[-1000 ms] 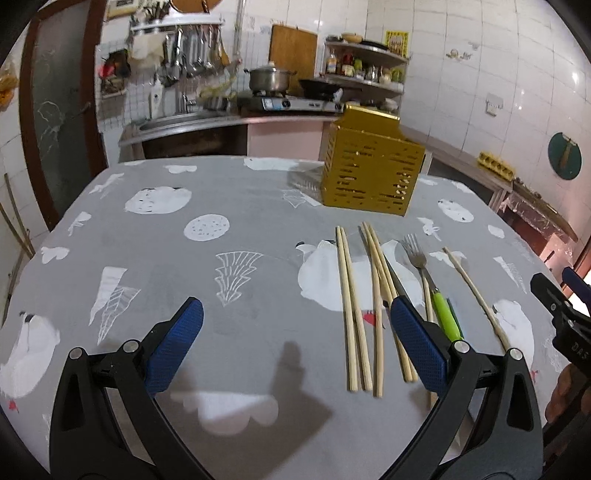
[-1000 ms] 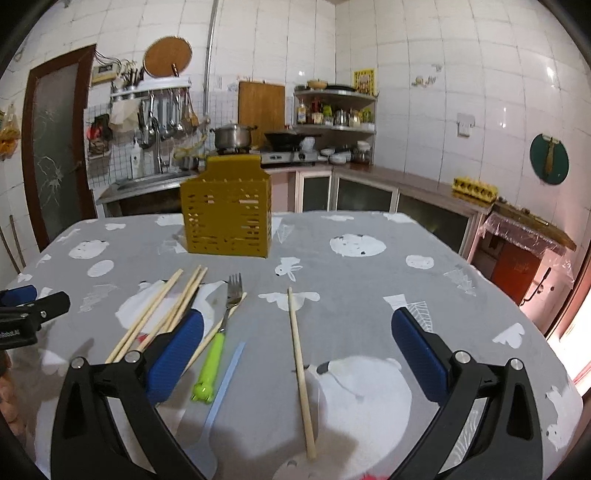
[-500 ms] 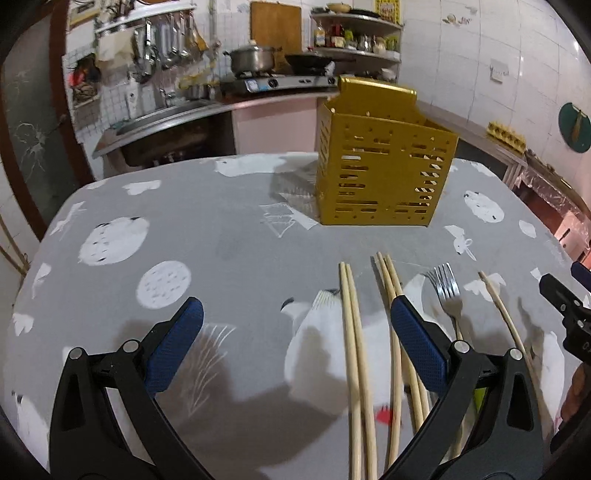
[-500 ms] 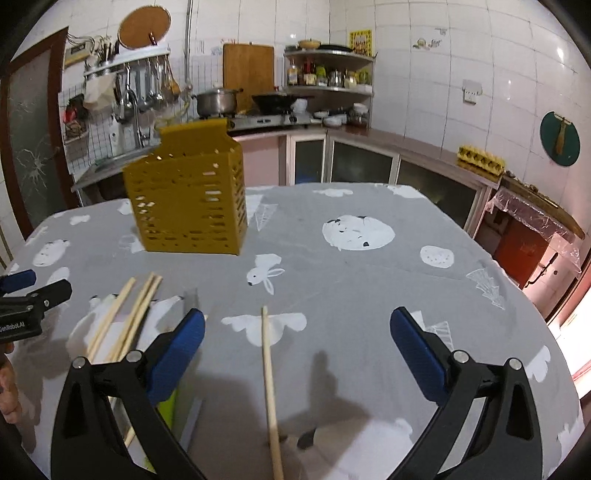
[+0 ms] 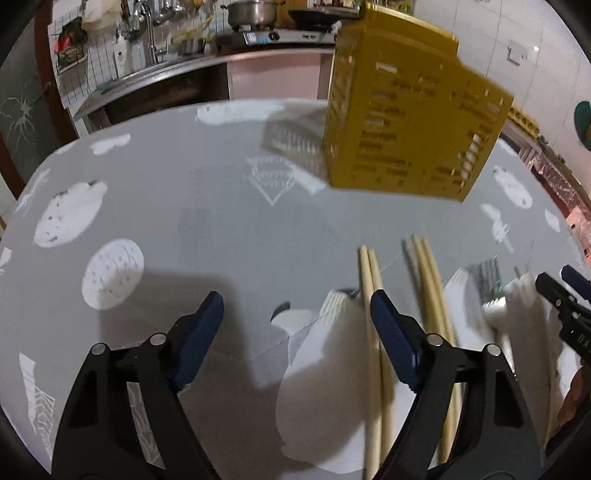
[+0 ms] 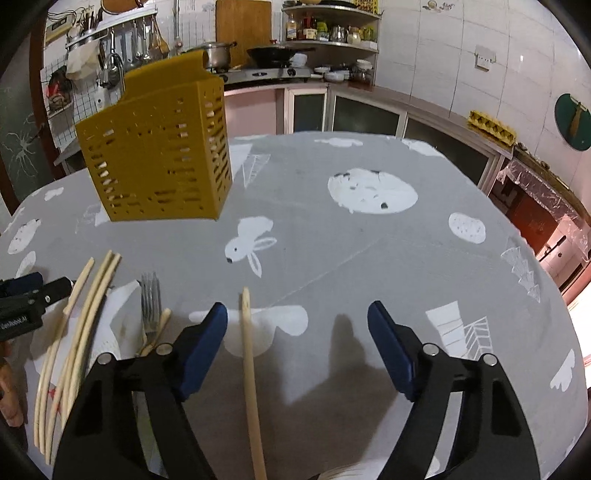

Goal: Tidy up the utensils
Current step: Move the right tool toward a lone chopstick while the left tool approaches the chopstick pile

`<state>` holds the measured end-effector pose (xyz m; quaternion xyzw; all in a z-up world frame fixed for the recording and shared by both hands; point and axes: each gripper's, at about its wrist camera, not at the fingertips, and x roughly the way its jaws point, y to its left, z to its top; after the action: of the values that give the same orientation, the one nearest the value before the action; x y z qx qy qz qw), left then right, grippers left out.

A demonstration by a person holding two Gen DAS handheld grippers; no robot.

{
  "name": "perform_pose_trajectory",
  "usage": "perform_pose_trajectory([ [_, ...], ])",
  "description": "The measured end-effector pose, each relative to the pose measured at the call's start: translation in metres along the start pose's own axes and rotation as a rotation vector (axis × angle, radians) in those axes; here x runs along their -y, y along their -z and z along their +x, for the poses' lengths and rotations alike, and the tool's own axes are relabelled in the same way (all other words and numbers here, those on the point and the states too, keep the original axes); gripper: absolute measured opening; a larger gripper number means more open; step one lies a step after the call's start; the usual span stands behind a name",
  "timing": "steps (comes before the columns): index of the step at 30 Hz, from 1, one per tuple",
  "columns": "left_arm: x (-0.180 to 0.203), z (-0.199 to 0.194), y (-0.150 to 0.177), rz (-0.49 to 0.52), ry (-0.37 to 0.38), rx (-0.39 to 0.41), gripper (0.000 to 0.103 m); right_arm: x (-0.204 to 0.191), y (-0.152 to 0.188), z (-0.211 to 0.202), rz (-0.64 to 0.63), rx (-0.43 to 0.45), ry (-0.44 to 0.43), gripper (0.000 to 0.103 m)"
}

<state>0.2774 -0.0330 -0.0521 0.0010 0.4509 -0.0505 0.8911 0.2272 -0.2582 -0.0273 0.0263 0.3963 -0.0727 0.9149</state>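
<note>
A yellow slotted utensil holder (image 5: 410, 125) stands upright on the grey table ahead; it also shows in the right wrist view (image 6: 159, 155). Several wooden chopsticks (image 5: 373, 332) lie on the cloth, running under my left gripper's right finger. A fork (image 6: 150, 299) lies beside them and a single chopstick (image 6: 250, 365) lies just inside my right gripper's left finger. My left gripper (image 5: 295, 325) is open and empty. My right gripper (image 6: 297, 332) is open and empty.
The table carries a grey cloth with white animal prints (image 6: 373, 192). Behind it are a kitchen counter with a pot and stove (image 5: 255, 22), hanging utensils, shelves and a tiled wall (image 6: 461, 44). The table edge drops off at the right (image 6: 546, 266).
Both grippers have moved forward toward the yellow holder, which looks larger. The fork's green handle has passed out of view below. Both grippers stay open.
</note>
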Motion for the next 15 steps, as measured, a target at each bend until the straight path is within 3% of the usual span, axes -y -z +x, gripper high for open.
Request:
perform_pose_trajectory([
  [9,0.012,-0.006,0.006,0.061,-0.011,0.04,0.079,0.004,0.005,0.003,0.017,-0.021,0.006,0.076],
  [15,0.006,-0.004,0.005,0.04,-0.003,0.037,0.079,0.004,0.009,0.011,0.008,-0.04,0.011,0.071],
])
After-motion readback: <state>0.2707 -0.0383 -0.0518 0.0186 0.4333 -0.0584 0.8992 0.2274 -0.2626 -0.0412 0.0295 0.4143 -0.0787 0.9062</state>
